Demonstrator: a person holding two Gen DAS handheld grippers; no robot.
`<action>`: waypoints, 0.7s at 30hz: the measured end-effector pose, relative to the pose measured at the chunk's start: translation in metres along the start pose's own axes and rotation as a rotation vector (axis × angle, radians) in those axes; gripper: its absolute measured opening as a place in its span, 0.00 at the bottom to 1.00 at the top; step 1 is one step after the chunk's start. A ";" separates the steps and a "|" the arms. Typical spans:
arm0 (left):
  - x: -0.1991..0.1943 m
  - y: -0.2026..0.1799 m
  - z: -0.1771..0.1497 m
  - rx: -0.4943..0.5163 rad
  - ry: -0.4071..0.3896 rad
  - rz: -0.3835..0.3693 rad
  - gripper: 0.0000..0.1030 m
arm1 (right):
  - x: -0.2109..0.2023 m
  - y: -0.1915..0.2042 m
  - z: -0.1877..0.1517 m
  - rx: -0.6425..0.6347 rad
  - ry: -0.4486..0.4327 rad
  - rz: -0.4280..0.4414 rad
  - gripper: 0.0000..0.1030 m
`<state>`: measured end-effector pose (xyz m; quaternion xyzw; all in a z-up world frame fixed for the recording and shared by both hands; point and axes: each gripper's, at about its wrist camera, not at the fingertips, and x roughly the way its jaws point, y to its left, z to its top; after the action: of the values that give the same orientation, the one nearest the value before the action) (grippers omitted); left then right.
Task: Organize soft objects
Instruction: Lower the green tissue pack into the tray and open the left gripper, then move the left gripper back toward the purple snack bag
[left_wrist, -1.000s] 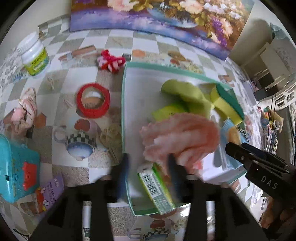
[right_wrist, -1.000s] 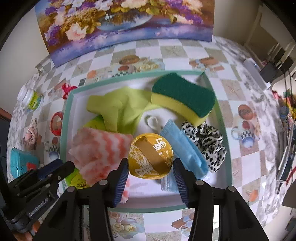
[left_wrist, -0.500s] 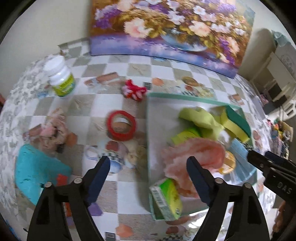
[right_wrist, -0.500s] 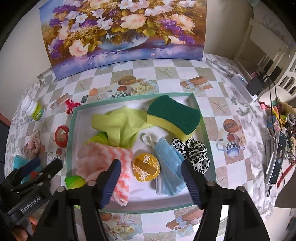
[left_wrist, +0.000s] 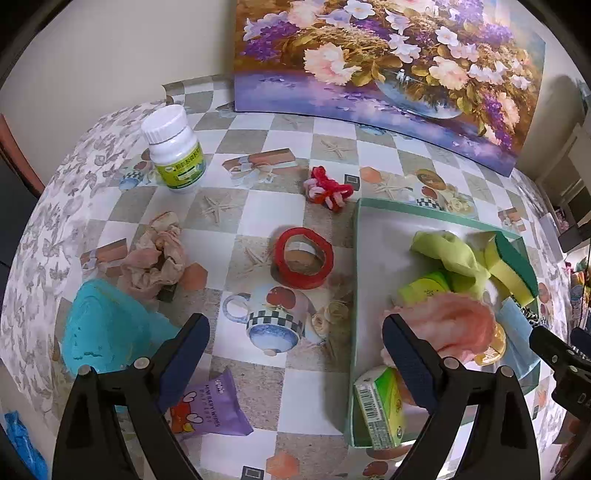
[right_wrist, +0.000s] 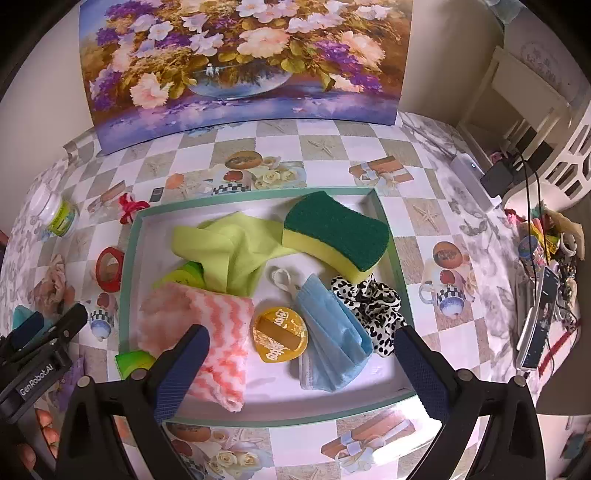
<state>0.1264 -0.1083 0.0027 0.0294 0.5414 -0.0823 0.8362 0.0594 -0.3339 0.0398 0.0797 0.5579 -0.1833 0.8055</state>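
Claws both wide apart, nothing between the pads; jaws have just been opening on each. My left claw hangs over the bench, w/ its right finger over the near-left part of the tray. My right claw hangs over the tray's near half. Soft stuff sits in the tray: pink chevron cloth near left, green cloth far left, sponge far right, blue mask and spotted scrunchie near right. Yellow disc lies btwn the pink cloth and the mask. On the bench left of the tray: red tape roll, crumpled beige cloth, red-white scrunchie.
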 end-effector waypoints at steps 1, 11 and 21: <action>-0.001 0.000 0.000 0.005 -0.001 0.006 0.92 | -0.001 0.001 0.000 -0.001 -0.003 0.005 0.98; -0.012 0.004 -0.001 0.017 -0.024 0.021 0.92 | -0.007 0.024 -0.003 -0.040 -0.016 0.049 0.99; -0.032 0.016 -0.011 0.013 -0.073 0.021 0.92 | -0.018 0.049 -0.015 -0.102 -0.038 0.069 0.99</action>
<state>0.1065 -0.0875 0.0272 0.0374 0.5097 -0.0780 0.8560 0.0595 -0.2801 0.0476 0.0540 0.5481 -0.1282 0.8248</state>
